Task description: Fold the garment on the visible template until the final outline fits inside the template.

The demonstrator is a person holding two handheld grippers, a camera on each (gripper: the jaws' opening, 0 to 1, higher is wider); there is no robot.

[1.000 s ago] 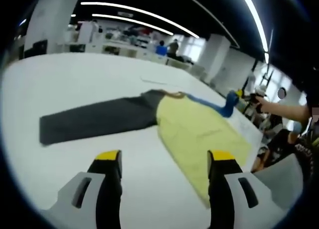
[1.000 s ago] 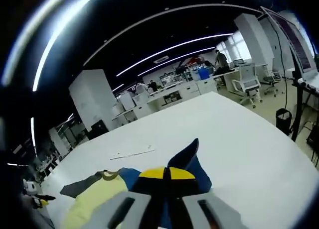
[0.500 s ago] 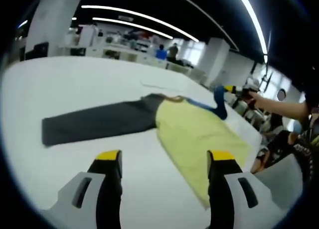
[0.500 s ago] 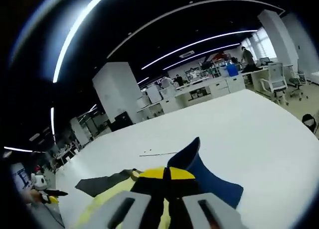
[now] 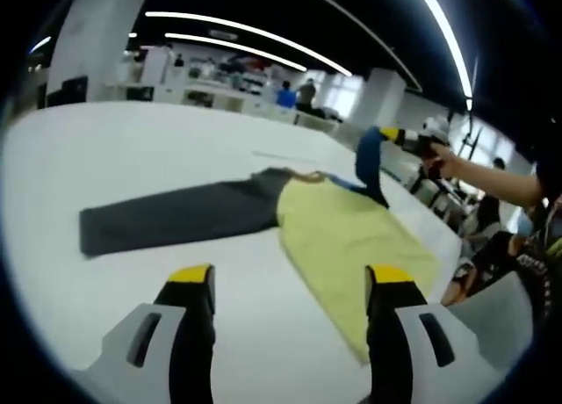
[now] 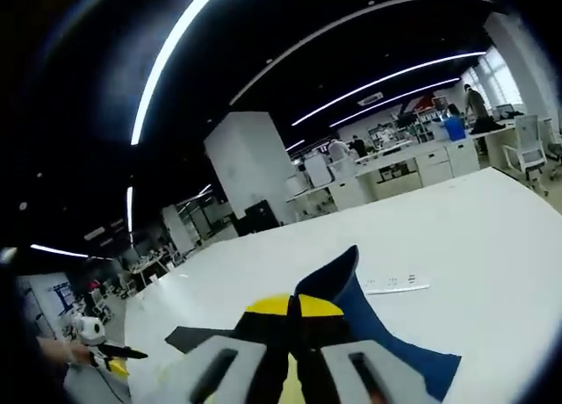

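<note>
The garment lies flat on the white table: a yellow body, a dark grey sleeve stretched to the left, and a blue sleeve lifted off the table at the far side. My right gripper is shut on that blue sleeve and holds it up; a person's arm reaches in behind it. In the right gripper view the blue sleeve sticks up from the shut right gripper. My left gripper hangs open above the table, in front of the yellow body's near edge.
A thin strip lies on the table beyond the garment. Desks, chairs and people stand in the background past the table's far edge. People sit at the right of the table.
My right gripper has lifted the blue sleeve higher off the table and carried it inward over the yellow body. The left gripper has stayed where it was, open.
</note>
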